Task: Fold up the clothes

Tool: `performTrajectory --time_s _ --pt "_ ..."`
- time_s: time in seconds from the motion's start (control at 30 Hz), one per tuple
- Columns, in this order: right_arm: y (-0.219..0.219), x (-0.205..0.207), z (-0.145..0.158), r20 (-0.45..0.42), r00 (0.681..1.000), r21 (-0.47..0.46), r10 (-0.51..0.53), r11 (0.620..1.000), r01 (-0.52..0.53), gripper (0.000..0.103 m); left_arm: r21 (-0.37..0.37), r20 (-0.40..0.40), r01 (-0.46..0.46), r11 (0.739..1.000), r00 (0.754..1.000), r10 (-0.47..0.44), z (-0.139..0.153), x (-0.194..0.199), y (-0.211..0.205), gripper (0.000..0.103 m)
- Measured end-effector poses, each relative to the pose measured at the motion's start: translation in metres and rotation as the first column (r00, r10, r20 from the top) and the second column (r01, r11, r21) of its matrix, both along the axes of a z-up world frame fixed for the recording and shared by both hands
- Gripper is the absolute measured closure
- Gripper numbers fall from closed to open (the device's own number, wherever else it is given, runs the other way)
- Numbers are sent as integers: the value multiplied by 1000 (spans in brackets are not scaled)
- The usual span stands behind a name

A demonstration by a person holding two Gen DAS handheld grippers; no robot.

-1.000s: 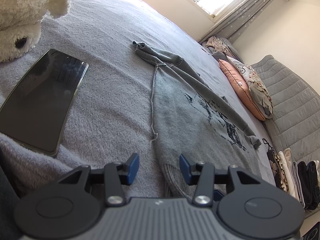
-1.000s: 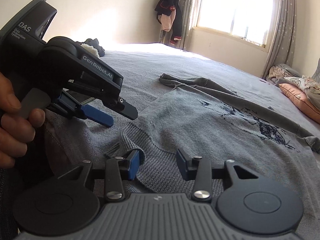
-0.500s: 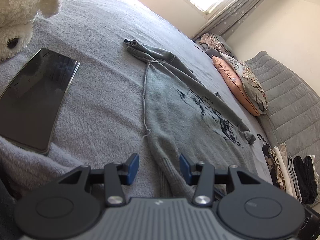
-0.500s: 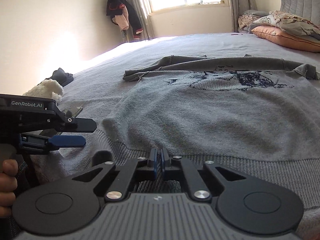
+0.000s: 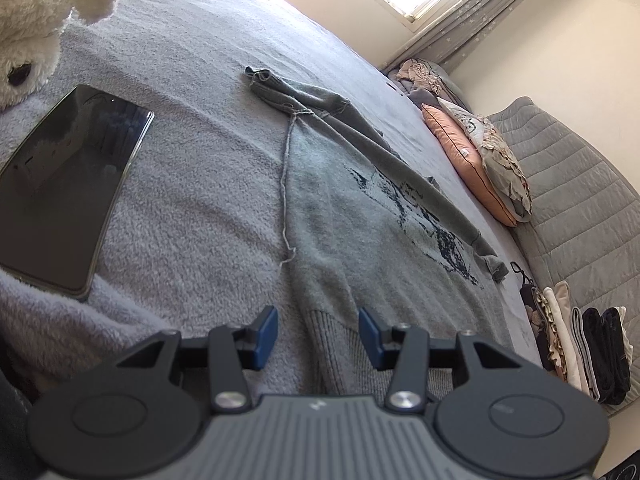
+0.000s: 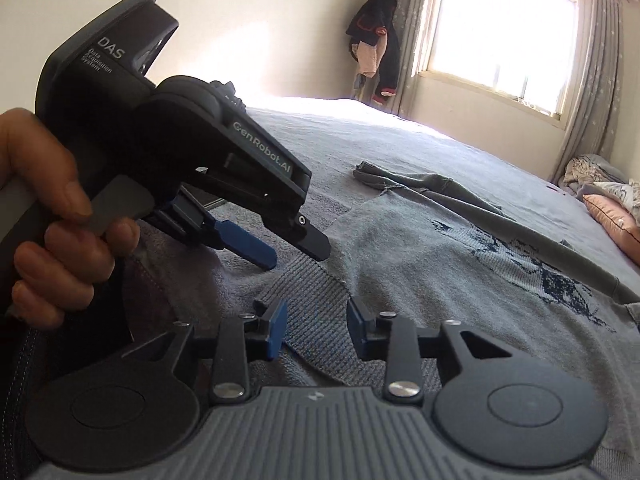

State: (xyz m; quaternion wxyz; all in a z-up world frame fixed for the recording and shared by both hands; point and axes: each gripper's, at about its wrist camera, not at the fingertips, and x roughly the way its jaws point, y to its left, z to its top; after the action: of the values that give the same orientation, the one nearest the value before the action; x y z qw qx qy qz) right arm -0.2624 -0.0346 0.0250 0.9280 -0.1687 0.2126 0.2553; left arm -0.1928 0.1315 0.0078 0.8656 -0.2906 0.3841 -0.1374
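A grey knit sweater [image 5: 360, 236] with a dark blue print lies flat on the grey bed, a sleeve folded across its far side; it also shows in the right wrist view [image 6: 460, 264]. My left gripper [image 5: 318, 334] is open, its blue pads on either side of the ribbed hem corner [image 5: 332, 344]. My right gripper [image 6: 316, 330] is open and empty just above the ribbed hem [image 6: 312, 292]. The left gripper [image 6: 296, 252] shows in the right wrist view too, held in a hand, fingers apart over the hem corner.
A black phone [image 5: 60, 188] lies on the bed at the left, with a white plush toy [image 5: 36, 20] behind it. Pillows [image 5: 476, 156] lie by the grey headboard. Folded clothes [image 5: 580, 344] are stacked at the right. Clothes hang by the window [image 6: 374, 48].
My right gripper was shut at the hem half a second ago and is now open. It has swung back left, toward the left gripper. The left gripper stays open at the hem corner.
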Motion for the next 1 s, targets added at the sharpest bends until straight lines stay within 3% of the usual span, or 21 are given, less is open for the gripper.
performTrajectory --time_s 0.13,0.37,0.5,0.8,1.0 --pt "11 -6 -6 12 999 -82 42 996 -41 67 -5 0 2 1000 1000 -2 0 0 0 57" --pt "5 -1 -2 0 1000 -84 2 996 -2 67 -13 -2 6 1000 1000 -6 1 0 0 57" --pt "7 -5 -4 -15 999 -107 53 993 -54 67 -14 -3 7 1000 1000 -7 1 0 0 57" --pt "6 7 -10 8 998 -79 -64 995 64 67 -15 -6 8 1000 1000 -9 1 -1 0 56" --pt "22 20 -14 95 993 -78 -73 994 81 59 -22 -8 -2 1000 1000 2 0 -1 1 56"
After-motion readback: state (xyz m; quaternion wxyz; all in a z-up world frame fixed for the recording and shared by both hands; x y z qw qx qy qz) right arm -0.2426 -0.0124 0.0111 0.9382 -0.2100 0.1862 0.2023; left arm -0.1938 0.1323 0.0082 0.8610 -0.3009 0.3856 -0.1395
